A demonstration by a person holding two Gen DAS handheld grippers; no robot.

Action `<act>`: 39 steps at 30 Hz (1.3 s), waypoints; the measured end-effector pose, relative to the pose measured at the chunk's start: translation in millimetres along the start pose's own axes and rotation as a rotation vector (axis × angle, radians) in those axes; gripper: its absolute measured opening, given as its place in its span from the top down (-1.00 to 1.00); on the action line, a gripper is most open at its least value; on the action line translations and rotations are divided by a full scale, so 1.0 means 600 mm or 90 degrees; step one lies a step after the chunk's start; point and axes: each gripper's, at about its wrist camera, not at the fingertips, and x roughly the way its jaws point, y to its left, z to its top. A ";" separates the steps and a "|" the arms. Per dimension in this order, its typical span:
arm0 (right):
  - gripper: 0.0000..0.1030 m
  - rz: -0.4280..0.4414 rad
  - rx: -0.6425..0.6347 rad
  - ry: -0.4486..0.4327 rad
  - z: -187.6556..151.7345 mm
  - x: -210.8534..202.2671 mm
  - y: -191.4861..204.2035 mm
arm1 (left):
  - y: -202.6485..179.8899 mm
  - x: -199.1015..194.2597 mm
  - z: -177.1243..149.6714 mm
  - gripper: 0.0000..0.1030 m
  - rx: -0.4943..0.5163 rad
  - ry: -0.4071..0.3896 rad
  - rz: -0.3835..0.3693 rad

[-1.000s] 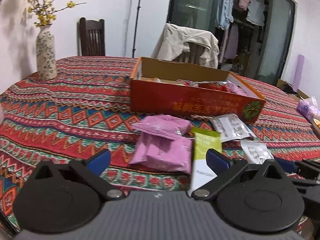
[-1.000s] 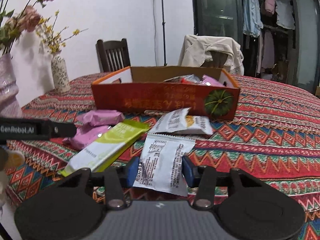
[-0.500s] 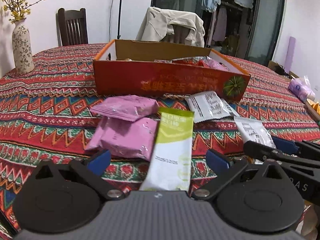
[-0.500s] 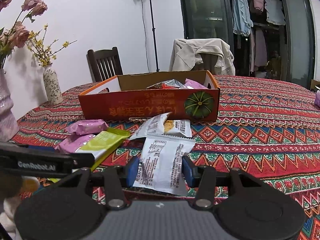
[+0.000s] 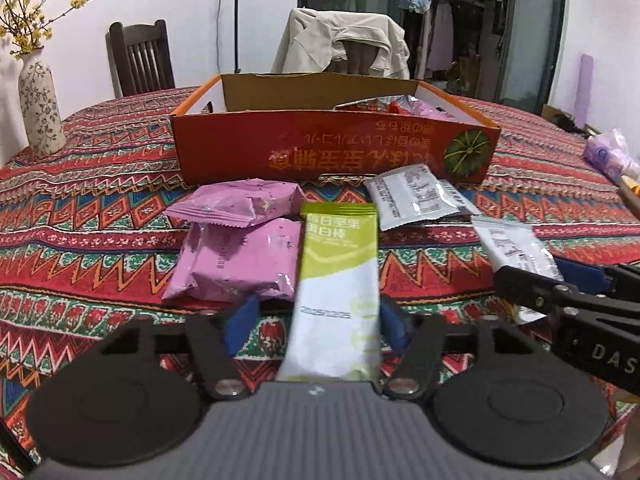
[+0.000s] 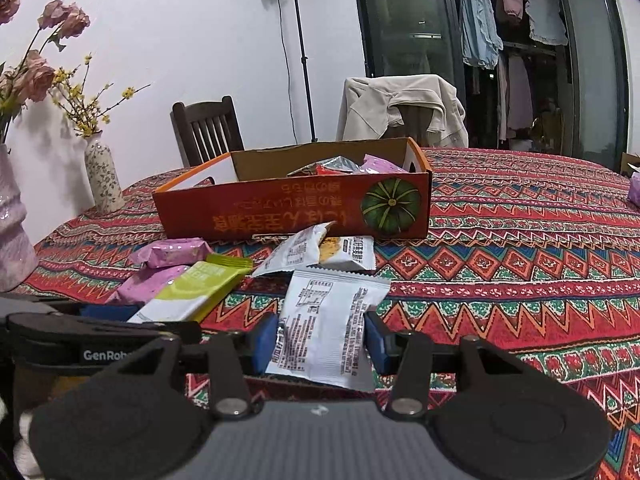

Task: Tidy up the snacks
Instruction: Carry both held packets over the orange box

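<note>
Two hand-held grippers are working the loose snacks on the desk (image 5: 80, 200) in front of the orange box (image 5: 332, 152).

Left wrist view: the left hand-held gripper (image 5: 316, 324) is closing around the green-and-white bar (image 5: 338, 280), which is lying lengthwise at lower centre between the blue pads. The right pad is sitting at the wrapper's edge, while the left pad is showing a gap, so the grip is judged not yet complete. Two pink packets (image 5: 236, 256) are lying just to the left of the bar, one overlapping the other. To do this well, the closing should be finishing squarely across the bar's width, clear of the pink packets, before any lifting.

Right wrist view: the right hand-held gripper (image 6: 320, 340) is clamping the white packet (image 6: 328, 324) at lower centre, both pads pressing its edges. A torn white packet (image 6: 316, 252) is lying just beyond it, near the box's front wall. The box, at frame centre, is already holding several snacks at its right end; carrying this limp packet level over the front wall looks the safest.
</note>
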 end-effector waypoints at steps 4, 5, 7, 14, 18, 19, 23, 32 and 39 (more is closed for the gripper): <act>0.10 0.000 -0.003 -0.001 0.000 -0.002 0.002 | -0.005 -0.007 -0.004 0.20 0.020 -0.004 -0.006; 0.10 0.000 -0.004 -0.002 0.000 -0.002 0.003 | -0.006 -0.008 -0.005 0.20 0.024 -0.006 -0.009; 0.10 -0.002 -0.005 -0.002 0.000 -0.004 0.005 | -0.008 -0.011 -0.007 0.21 0.028 -0.006 -0.017; 0.10 -0.005 -0.007 -0.010 0.002 -0.013 0.008 | -0.005 -0.031 -0.005 0.21 0.029 -0.037 -0.041; 0.10 -0.006 -0.008 -0.013 0.005 -0.015 0.010 | -0.003 -0.040 -0.002 0.21 0.029 -0.049 -0.049; 0.10 -0.006 -0.009 -0.014 0.005 -0.015 0.010 | -0.002 -0.043 -0.001 0.21 0.029 -0.054 -0.052; 0.10 -0.003 -0.008 -0.021 0.014 -0.019 0.010 | 0.003 -0.059 0.008 0.21 0.027 -0.077 -0.058; 0.10 0.005 -0.001 -0.064 0.072 -0.023 0.005 | 0.013 -0.077 0.071 0.21 0.019 -0.145 -0.063; 0.10 0.009 0.024 -0.095 0.136 0.000 -0.007 | 0.022 -0.064 0.138 0.21 0.006 -0.194 -0.054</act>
